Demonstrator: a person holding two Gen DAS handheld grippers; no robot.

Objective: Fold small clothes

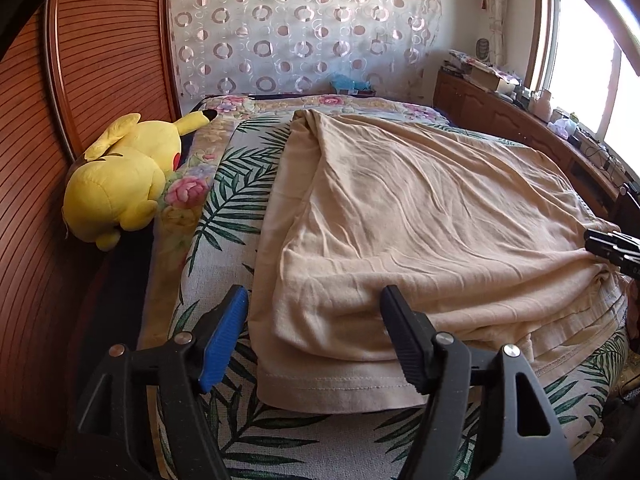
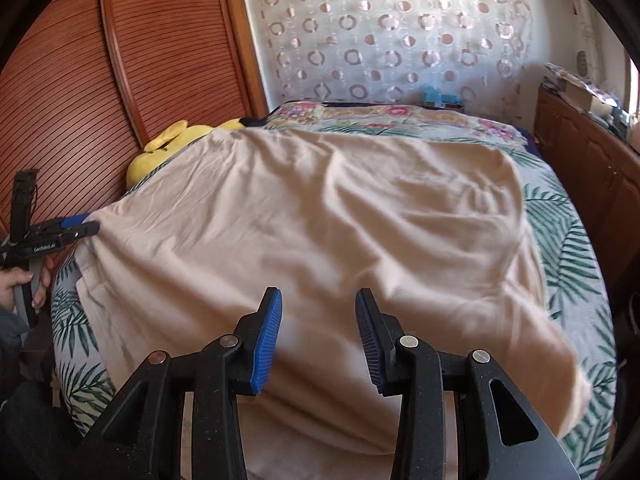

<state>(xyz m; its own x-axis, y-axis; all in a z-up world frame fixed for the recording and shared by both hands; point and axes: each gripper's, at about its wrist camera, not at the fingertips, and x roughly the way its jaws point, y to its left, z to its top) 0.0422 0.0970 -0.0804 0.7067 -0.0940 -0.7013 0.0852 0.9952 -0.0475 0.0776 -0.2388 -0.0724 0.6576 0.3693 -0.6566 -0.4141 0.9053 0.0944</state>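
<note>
A beige garment [image 1: 420, 220] lies spread over the bed, folded over itself near the front edge; it also shows in the right wrist view [image 2: 320, 208]. My left gripper [image 1: 316, 300] is open, its fingers astride the garment's near left corner. It shows at the left edge of the right wrist view [image 2: 86, 226], where its tips look close together at the cloth's edge. My right gripper [image 2: 318, 308] is open over the garment's near edge, holding nothing. Its tips show at the right edge of the left wrist view [image 1: 600, 244], touching the cloth.
The bed has a palm-leaf cover [image 1: 224, 184] and a floral quilt [image 2: 380, 114] behind. A yellow plush toy [image 1: 124, 176] lies at the bed's left edge by slatted wooden doors [image 1: 100, 52]. A cluttered wooden cabinet [image 1: 500, 108] runs along the right under a window.
</note>
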